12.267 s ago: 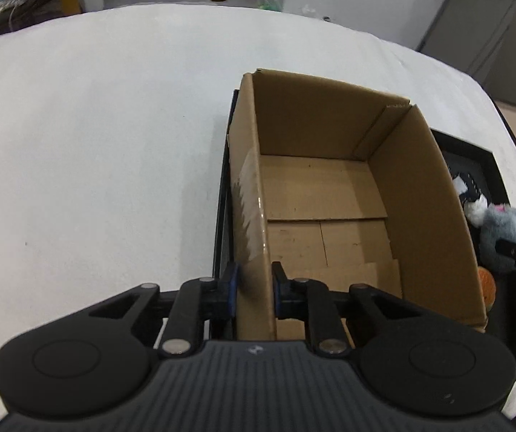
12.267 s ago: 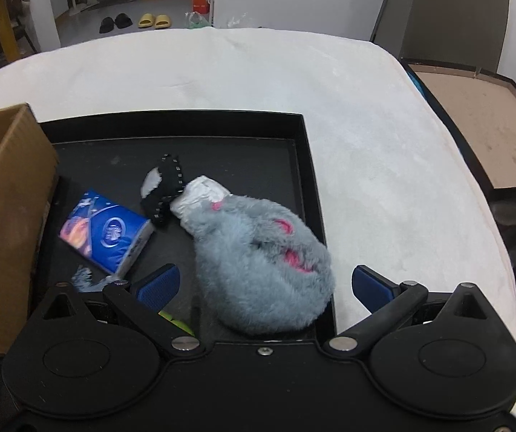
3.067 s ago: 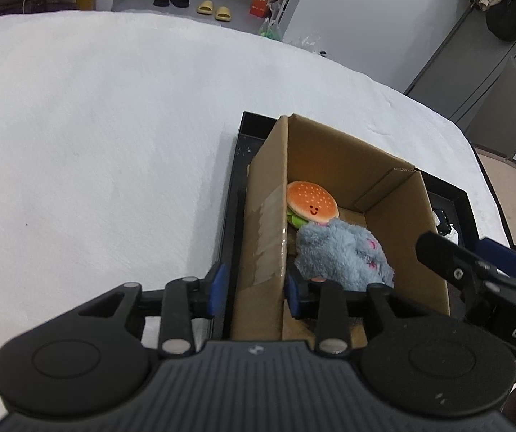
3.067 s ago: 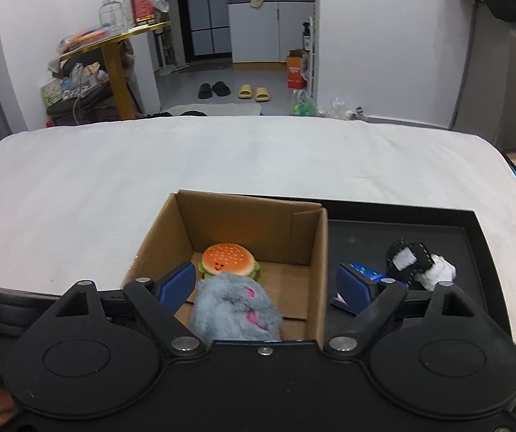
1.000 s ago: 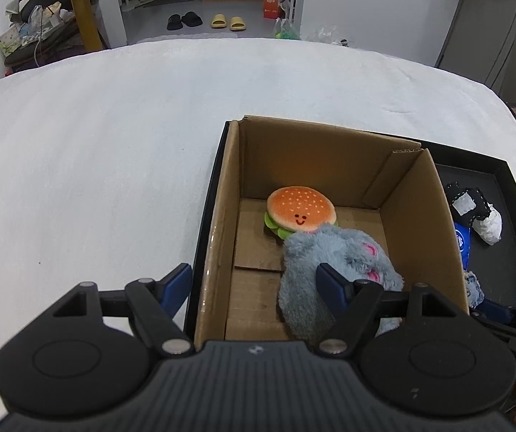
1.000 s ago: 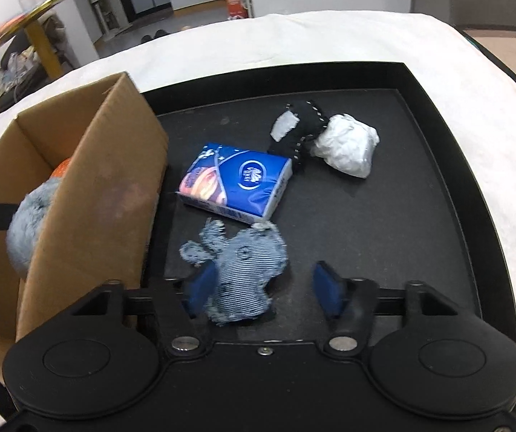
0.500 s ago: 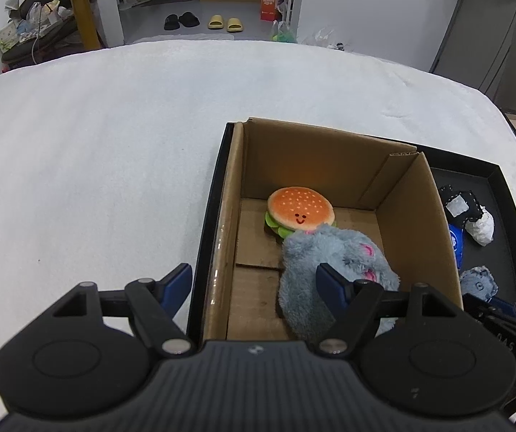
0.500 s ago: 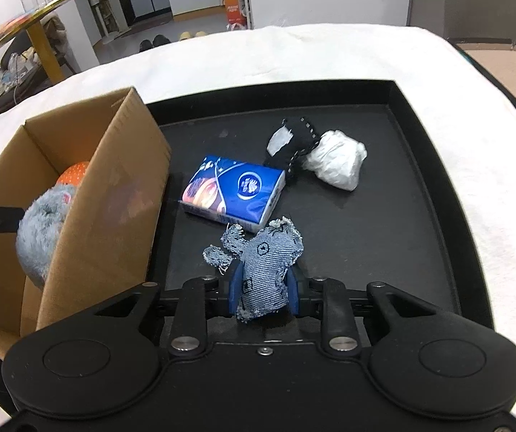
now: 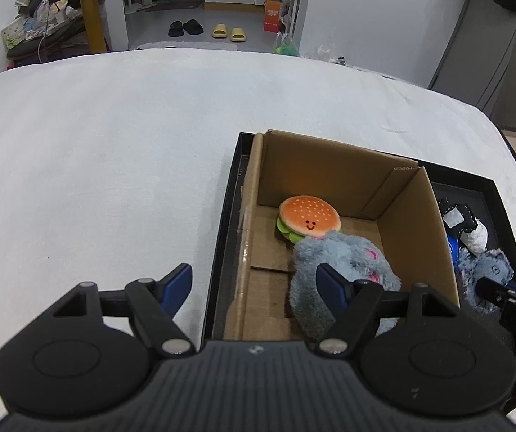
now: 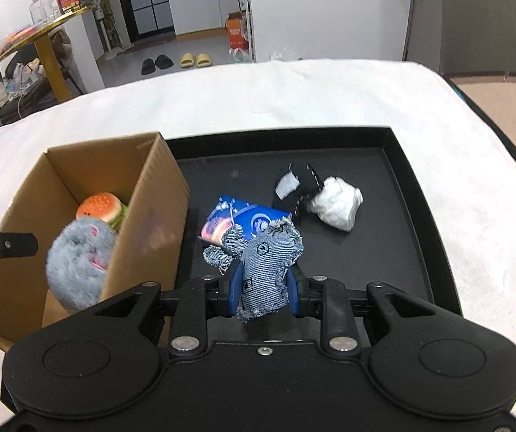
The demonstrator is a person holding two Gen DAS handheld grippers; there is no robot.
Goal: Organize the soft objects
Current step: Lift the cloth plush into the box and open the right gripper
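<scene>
My right gripper (image 10: 263, 293) is shut on a small denim toy (image 10: 263, 262) and holds it above the black tray (image 10: 420, 216); the toy (image 9: 488, 270) also shows at the right edge of the left wrist view. A cardboard box (image 9: 330, 180) stands in the tray's left part, holding a burger plush (image 9: 308, 216) and a grey fluffy plush (image 9: 344, 262). My left gripper (image 9: 254, 282) is open, its fingers straddling the box's near left wall without pressing it.
On the tray floor lie a blue tissue pack (image 10: 221, 223), a black pouch with a white patch (image 10: 295, 187) and a white wad (image 10: 337, 201). The tray sits on a white padded surface (image 9: 95, 180) with room to the left.
The right gripper's jaws closed on the denim toy and raised it off the tray floor. The left gripper stayed open over the box's wall.
</scene>
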